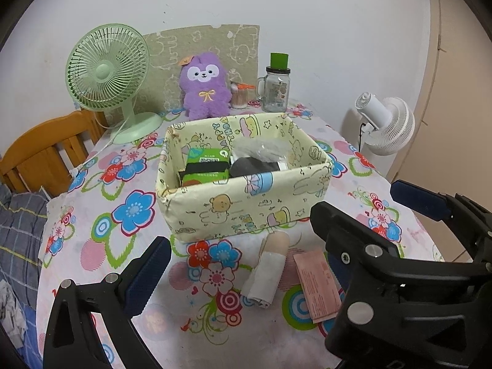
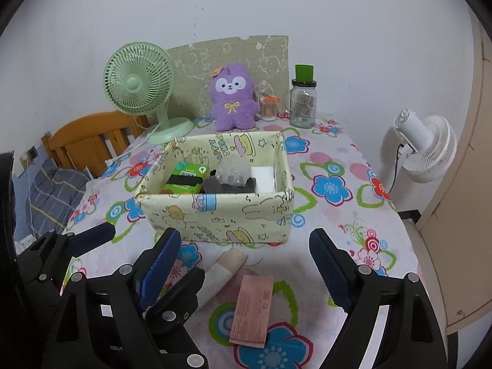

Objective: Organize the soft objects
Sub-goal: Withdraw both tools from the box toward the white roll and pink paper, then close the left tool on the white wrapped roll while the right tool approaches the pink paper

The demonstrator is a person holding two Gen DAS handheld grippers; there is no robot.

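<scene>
Two grippers are hovering low over a counter [image 1: 101,240] that is wearing a flowered cloth.

Left gripper [image 1: 240,252]: jaws standing wide apart, nothing between the pads. Its blue-padded fingers [image 1: 144,279] are framing the near edge of the counter.

Right gripper [image 2: 249,270]: jaws also gaping wide, holding nothing. In the left wrist view its black frame is crossing the lower right corner.

Soft things waiting on the cloth:
- A rolled beige and white sock [image 1: 267,270] is lying just in front of the fabric box [image 1: 246,203], one end near the box's front wall; whether it is touching I cannot tell. In the right wrist view it is sitting between the right gripper's fingers, toward the left one.
- A flat pink packet [image 2: 252,307] is lying just beside the roll, on its right, nearer the cameras.

The box, pale yellow with cartoon prints, is sitting mid-counter. Inside: a green packet [image 2: 184,178] with a black band on the left, a dark folded item [image 2: 229,186] in the middle with a crinkled clear wrapper [image 2: 233,170] resting on it, something white [image 2: 263,178] at the right.

Behind the box: a purple plush toy [image 1: 206,89] sitting upright, a green desk fan [image 1: 107,67] to its left, a glass mug jar [image 1: 275,92] with a green cap to its right. A white fan [image 1: 384,123] is standing off the counter's right edge; a wooden chair [image 1: 46,153] is showing at left.
</scene>
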